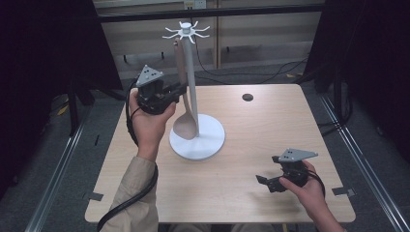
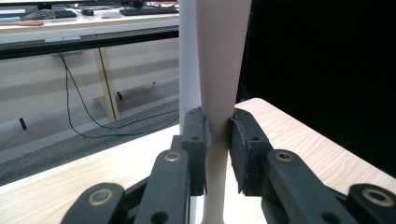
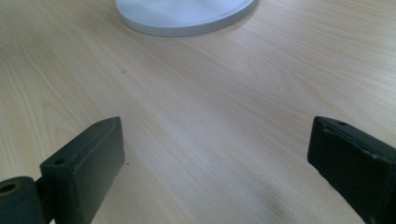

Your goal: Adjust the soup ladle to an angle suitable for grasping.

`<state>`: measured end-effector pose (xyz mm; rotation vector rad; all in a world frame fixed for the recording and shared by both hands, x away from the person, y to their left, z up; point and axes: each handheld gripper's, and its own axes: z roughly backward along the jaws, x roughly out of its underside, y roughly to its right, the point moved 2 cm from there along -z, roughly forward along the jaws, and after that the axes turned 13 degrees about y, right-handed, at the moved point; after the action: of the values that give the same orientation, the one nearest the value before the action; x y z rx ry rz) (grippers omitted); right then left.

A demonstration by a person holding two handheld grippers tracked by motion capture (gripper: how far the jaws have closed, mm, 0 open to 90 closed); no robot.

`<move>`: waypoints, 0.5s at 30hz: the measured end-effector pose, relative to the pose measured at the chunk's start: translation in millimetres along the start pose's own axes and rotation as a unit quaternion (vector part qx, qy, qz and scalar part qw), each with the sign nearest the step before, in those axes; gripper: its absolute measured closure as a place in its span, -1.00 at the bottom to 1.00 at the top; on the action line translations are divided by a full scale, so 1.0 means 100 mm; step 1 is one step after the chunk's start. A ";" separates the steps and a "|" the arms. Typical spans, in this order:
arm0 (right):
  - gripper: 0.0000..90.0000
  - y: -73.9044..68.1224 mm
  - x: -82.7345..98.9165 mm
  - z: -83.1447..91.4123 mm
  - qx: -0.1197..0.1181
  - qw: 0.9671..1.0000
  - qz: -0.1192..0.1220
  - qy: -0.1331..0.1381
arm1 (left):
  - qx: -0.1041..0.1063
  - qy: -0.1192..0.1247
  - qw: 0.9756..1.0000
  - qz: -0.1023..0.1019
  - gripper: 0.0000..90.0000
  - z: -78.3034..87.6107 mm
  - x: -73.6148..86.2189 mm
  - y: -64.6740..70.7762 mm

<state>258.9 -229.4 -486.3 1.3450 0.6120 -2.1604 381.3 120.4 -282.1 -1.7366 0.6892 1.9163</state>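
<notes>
In the high view, a white stand (image 1: 196, 96) rises from a round white base (image 1: 208, 140) near the middle of the light wooden table (image 1: 251, 193). A crown of small hooks (image 1: 186, 33) tops its post. A beige spoon (image 1: 186, 123) hangs along the post, its handle running up toward the hooks and its bowl low over the base, at about nine o'clock from the post's foot. The left gripper (image 1: 180, 90) sits at nine o'clock from the post, raised off the table, its jaws reaching to the spoon's handle. The right gripper (image 1: 263, 181) lies low over the table at about five o'clock from the base, well apart from it, jaws pointing toward nine o'clock. A small dark disc (image 1: 247, 97) lies on the table at about two o'clock from the base.

In the left gripper view, the two black pads (image 2: 198, 135) press on the spoon's handle (image 2: 219, 93) from either side, so the jaws are clamped on it. The handle stands nearly upright between them, and the white post (image 2: 187, 60) rises just behind it, toward eleven o'clock.

In the right gripper view, the right gripper (image 3: 217, 158) has its jaws spread wide with bare tabletop between them. The rim of the white base (image 3: 187, 21) lies at twelve o'clock, well ahead of the jaws.
</notes>
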 end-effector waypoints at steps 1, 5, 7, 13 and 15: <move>-0.92 0.00 0.00 0.00 0.001 1.000 -0.001 0.000 | -0.001 0.001 1.000 0.000 0.71 0.00 0.00 0.00; -0.92 0.01 0.00 0.01 0.003 1.000 -0.002 0.002 | -0.004 0.000 1.000 -0.004 0.71 -0.01 0.02 -0.01; -0.92 0.01 0.00 0.01 0.004 1.000 -0.003 0.001 | -0.005 0.001 1.000 -0.003 0.71 -0.01 0.02 -0.01; -0.92 0.01 0.00 0.01 0.003 1.000 -0.001 0.001 | -0.008 0.009 1.000 -0.006 0.71 -0.03 0.05 -0.01; -0.92 0.01 0.00 0.01 0.003 1.000 -0.002 0.001 | -0.007 0.009 1.000 -0.005 0.71 -0.03 0.05 -0.02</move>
<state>258.9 -230.6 -485.7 1.3506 0.6093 -2.1656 384.2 119.6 -287.4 -1.7656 0.6741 1.9051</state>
